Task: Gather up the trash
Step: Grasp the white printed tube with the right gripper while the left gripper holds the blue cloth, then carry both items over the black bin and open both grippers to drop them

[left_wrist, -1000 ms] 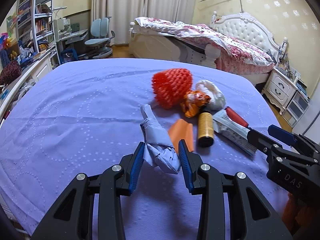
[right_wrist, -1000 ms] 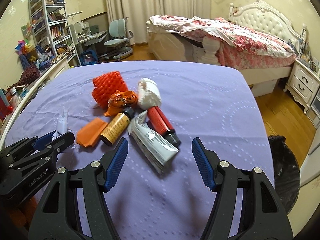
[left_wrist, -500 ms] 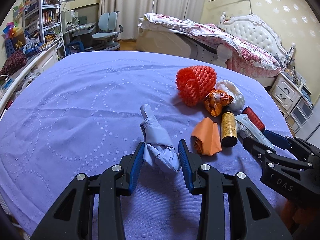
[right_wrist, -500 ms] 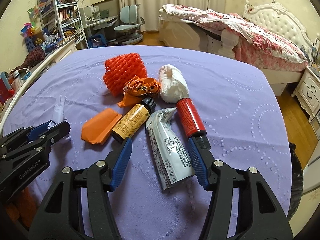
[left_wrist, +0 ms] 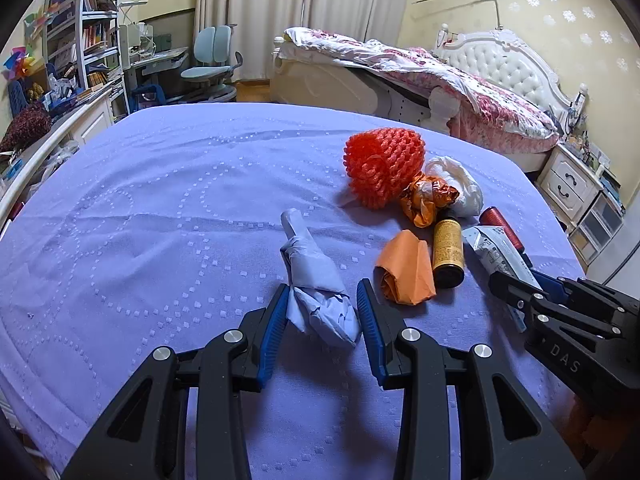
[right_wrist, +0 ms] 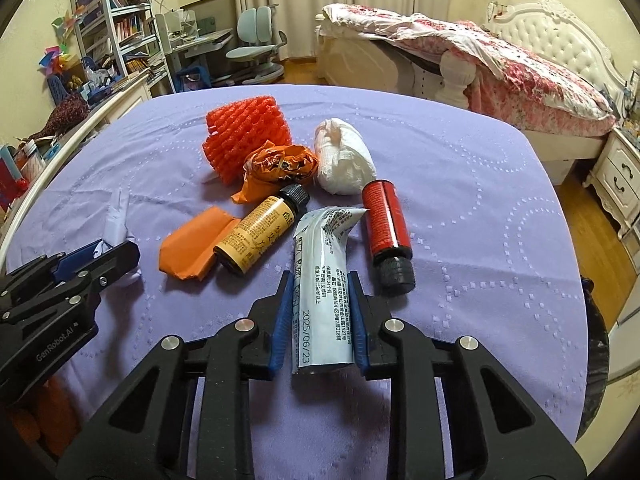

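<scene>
My left gripper is shut on a crumpled pale-blue paper lying on the purple tablecloth. My right gripper is shut on a white squeezed tube with printed text. Beyond lie an orange folded paper, a yellow bottle, a red bottle, an orange wrapper, a white crumpled wad and a red foam net. In the left wrist view the right gripper shows at right over the tube.
A black trash bag sits by the table's right edge, low on the floor. A bed stands behind, a nightstand at right, shelves and a desk with a chair at left.
My right gripper moved forward over the white tube and closed on it. My left gripper stayed closed on the blue paper and drifted left, away from the pile.
</scene>
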The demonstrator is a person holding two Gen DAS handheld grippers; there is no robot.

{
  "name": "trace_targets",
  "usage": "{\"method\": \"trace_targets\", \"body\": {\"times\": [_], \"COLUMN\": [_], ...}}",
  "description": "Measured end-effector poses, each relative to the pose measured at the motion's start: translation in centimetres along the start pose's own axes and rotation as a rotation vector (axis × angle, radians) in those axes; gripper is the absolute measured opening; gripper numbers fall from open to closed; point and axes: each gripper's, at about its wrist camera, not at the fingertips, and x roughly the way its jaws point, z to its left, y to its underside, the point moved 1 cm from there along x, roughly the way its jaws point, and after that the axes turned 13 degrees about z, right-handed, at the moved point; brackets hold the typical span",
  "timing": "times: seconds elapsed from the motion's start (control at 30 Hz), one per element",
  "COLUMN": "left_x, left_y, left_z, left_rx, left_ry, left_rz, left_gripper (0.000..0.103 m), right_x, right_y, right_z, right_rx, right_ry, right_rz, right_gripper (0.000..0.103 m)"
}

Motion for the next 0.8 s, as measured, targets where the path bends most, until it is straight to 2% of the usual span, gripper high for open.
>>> {"method": "trace_targets", "body": {"times": [0.37,0.8], "left_x": [-1.9,-3.5], "left_y": [0.4,1.0], "left_z": [-1.8,-8.3], "left_rx": [0.035,0.136], "left_ry": [0.032,0.103], "left_rz": [-0.042,-0.075], "left_gripper": [0.037,0.037], "right_x": [-3.9,-8.0], "right_y": [2.0,4.9], "right_z": [-1.5,-6.7], "right_rx": [0.031,0.142], "right_ry": [-0.005,0.056], "right_rz": [-0.083,-0.163], "right_gripper": [0.026,0.026]}}
